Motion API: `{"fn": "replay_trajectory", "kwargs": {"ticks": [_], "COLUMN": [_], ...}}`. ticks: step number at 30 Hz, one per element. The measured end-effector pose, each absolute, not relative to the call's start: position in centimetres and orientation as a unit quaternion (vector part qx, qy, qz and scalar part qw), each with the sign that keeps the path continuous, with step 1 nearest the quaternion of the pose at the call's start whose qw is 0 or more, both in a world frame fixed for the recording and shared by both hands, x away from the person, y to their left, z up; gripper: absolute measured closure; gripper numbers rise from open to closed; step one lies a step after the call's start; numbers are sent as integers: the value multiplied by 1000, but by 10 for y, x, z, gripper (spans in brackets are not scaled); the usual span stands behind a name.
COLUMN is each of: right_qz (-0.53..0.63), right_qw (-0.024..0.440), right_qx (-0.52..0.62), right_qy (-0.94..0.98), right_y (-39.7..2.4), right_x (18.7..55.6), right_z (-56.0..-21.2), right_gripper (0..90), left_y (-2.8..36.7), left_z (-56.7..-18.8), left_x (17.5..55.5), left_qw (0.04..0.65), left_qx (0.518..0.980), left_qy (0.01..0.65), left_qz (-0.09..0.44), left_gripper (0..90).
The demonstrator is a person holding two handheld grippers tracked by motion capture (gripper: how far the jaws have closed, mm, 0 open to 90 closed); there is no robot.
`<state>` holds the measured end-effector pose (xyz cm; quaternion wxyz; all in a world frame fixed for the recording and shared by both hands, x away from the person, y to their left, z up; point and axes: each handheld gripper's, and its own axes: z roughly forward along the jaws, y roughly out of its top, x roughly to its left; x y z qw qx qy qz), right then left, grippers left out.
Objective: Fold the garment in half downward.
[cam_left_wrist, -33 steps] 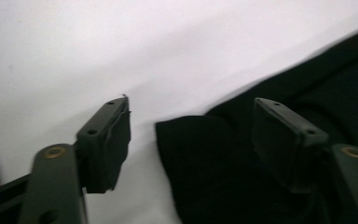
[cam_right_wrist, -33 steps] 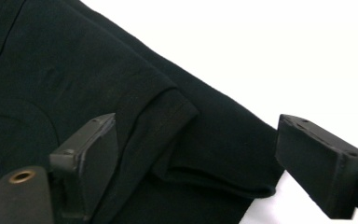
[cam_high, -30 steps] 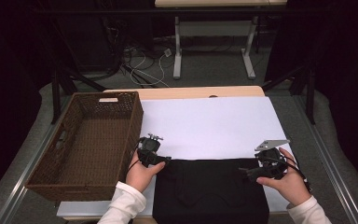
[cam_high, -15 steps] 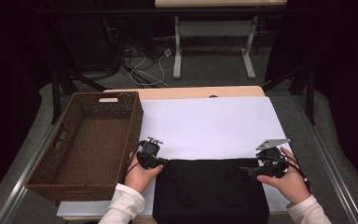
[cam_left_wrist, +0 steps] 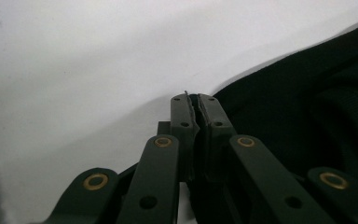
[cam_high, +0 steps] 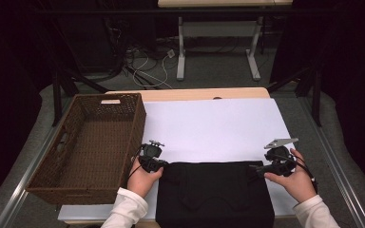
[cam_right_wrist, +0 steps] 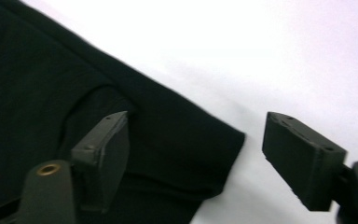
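Observation:
A black cloth (cam_high: 214,194) lies flat on the white sheet (cam_high: 214,128) at the table's near edge. My left gripper (cam_high: 163,165) is at the cloth's far left corner. In the left gripper view my left gripper (cam_left_wrist: 193,100) has just closed; its pads press together where the edge of the cloth (cam_left_wrist: 307,107) runs in. My right gripper (cam_high: 254,169) is at the far right corner. In the right gripper view my right gripper (cam_right_wrist: 198,126) is open and has been closing, with the corner of the cloth (cam_right_wrist: 37,93) between the pads, untouched.
A brown wicker basket (cam_high: 138,123) stands along the left side of the table, close to my left hand. The white sheet reaches back to the wooden table edge (cam_high: 195,93). Desk legs and cables are on the floor beyond.
My left gripper has shifted slightly toward the cloth's left corner and shut there. My right hand has hardly moved. The cloth lies as before.

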<state>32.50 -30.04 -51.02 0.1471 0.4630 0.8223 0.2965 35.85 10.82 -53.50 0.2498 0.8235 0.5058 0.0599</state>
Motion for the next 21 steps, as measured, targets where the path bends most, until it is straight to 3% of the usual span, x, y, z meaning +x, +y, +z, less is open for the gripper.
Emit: {"fn": "replay_trajectory", "kwargs": {"ticks": [9,21], "right_qz": [276,255], "right_qw": [144,125], "right_qx": [487,495], "right_qy": [816,821], "right_y": [-311,-311], "right_x": [344,353], "right_z": [-519,-537], "right_gripper": [427,461], "left_y": [113,115], "left_z": [-528,-530], "left_x": [355,356], "left_qw": [265,270], "left_qx": [819,817], "left_qy": [506,508], "left_qz": [58,48], "left_gripper": [864,864]}}
